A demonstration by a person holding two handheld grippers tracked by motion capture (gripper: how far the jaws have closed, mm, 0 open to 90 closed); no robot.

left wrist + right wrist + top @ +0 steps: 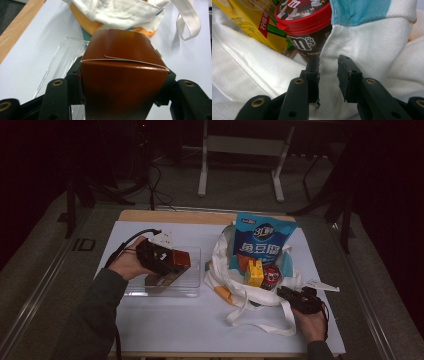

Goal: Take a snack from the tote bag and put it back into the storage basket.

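My left gripper (172, 265) is shut on a glossy brown carton (179, 259), held just above a clear plastic tray (192, 290). In the left gripper view the carton (122, 75) sits clamped between both jaws, with the tray (62, 52) below and the white tote bag (120, 12) beyond. That bag (225, 270) holds a blue snack pouch (262, 240), a yellow drink box (255, 272) and a red-lidded M&M's tub (271, 276). My right gripper (287, 295) is at the bag's near right rim. Its jaws (328, 72) stand apart around a fold of the white fabric (367, 45), below the tub (304, 30).
A white sheet (165, 320) covers the wooden table (150, 215). The bag's loose strap (260, 320) lies on the sheet toward the front edge. Another brown shape (159, 280) rests in the tray under the held carton. A metal stand (240, 150) rises on the floor behind.
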